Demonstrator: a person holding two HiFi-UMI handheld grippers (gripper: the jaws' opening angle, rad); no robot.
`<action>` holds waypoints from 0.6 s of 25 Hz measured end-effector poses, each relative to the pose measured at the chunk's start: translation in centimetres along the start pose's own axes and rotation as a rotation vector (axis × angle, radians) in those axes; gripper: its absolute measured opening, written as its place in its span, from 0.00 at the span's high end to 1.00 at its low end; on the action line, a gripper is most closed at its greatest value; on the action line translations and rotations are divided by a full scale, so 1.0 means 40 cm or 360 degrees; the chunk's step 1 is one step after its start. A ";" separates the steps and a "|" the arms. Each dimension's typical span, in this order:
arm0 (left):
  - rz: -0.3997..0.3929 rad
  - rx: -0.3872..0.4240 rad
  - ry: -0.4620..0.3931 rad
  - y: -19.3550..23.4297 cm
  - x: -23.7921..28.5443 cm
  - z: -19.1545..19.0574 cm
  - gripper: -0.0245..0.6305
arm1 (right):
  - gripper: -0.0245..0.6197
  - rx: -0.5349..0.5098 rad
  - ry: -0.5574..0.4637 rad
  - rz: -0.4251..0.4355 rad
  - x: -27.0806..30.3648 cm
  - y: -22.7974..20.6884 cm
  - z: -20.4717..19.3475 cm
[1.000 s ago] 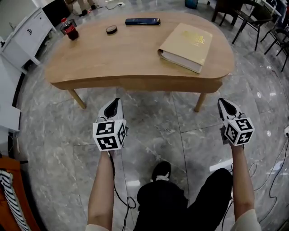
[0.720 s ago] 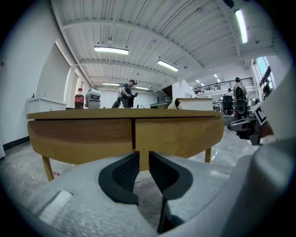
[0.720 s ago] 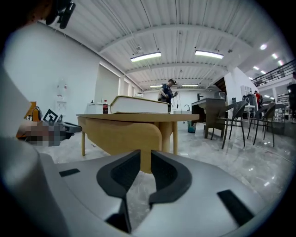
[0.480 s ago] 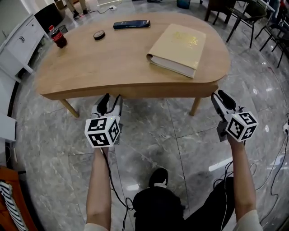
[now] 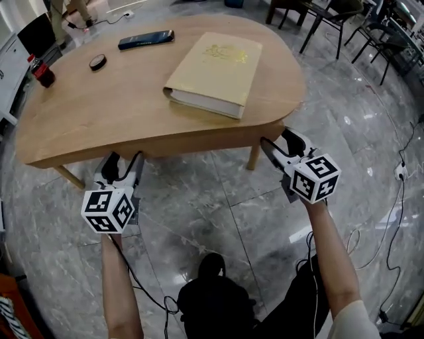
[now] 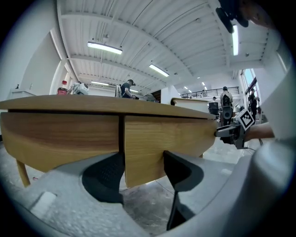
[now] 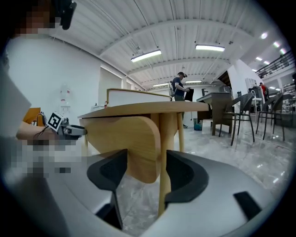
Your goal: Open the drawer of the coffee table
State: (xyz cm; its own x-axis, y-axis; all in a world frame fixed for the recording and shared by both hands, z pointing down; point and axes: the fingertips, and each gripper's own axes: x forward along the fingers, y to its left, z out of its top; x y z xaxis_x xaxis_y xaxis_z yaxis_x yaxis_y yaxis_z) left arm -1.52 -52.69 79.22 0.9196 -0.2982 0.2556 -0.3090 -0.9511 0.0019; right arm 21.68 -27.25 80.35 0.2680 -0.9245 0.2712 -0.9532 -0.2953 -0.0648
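The wooden coffee table (image 5: pixel 99 106) has a drawer front (image 5: pixel 199 138) along its near edge. In the left gripper view a dark seam marks the left end of the drawer front (image 6: pixel 166 139). My left gripper (image 5: pixel 124 161) is at that seam, low against the front. Its jaws have just been opening and stand open (image 6: pixel 142 157), with the panel's lower corner in line between them and not pressed. My right gripper (image 5: pixel 277 138) is at the drawer front's rounded right end (image 7: pixel 138 143), beside a table leg (image 7: pixel 162 185). Its jaws have just been opening too and stand open (image 7: pixel 145 155).
On the tabletop lie a thick tan book (image 5: pixel 212 66), a dark remote (image 5: pixel 146 40), a small round black object (image 5: pixel 97 62) and a cola bottle (image 5: pixel 41 71). Chairs (image 5: pixel 331 20) stand at the back right. Cables trail over the marble floor (image 5: pixel 199 205).
Both grippers have moved forward from over the floor to the table's front edge, and both pairs of jaws have gone from shut to wide open. The head view has swung left.
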 end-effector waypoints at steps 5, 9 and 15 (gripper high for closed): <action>-0.0028 -0.0021 0.0022 -0.023 0.020 -0.005 0.57 | 0.55 -0.0067 0.0041 -0.0050 -0.012 -0.010 -0.006; -0.0013 -0.0014 0.0045 -0.014 0.016 0.002 0.57 | 0.54 -0.0063 0.0050 -0.0105 0.005 0.008 -0.015; -0.0007 -0.0038 0.0085 -0.023 0.018 -0.004 0.57 | 0.50 -0.0035 0.0091 -0.0157 -0.005 0.012 -0.020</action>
State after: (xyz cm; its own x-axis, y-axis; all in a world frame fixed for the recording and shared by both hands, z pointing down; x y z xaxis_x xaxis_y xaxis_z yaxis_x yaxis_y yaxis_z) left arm -0.60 -52.01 79.57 0.9070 -0.2886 0.3066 -0.3111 -0.9500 0.0262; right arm 21.08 -27.03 81.02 0.3527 -0.8758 0.3294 -0.9256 -0.3782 -0.0143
